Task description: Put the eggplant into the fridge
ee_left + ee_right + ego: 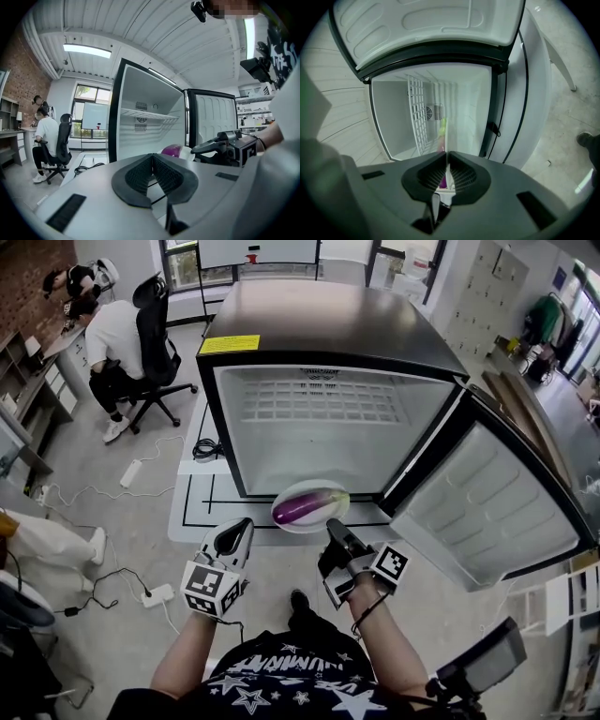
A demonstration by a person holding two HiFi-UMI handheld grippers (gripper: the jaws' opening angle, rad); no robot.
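R gripper [334, 527] is clamped on the rim of a white plate [330, 491], which is seen edge-on betw. the jaws only in the right gripper view. L gripper [240, 527] is pressed shut w/ nothing in it. The eggplant [302, 508] is carried on the plate, just outside the open fridge [328, 334]; only a wire shelf [319, 399] is seen inside.

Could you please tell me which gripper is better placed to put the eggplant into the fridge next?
Right. The right gripper has its jaws shut on the rim of the plate carrying the eggplant, facing the open fridge. The left gripper is shut, empty, apart from the plate.
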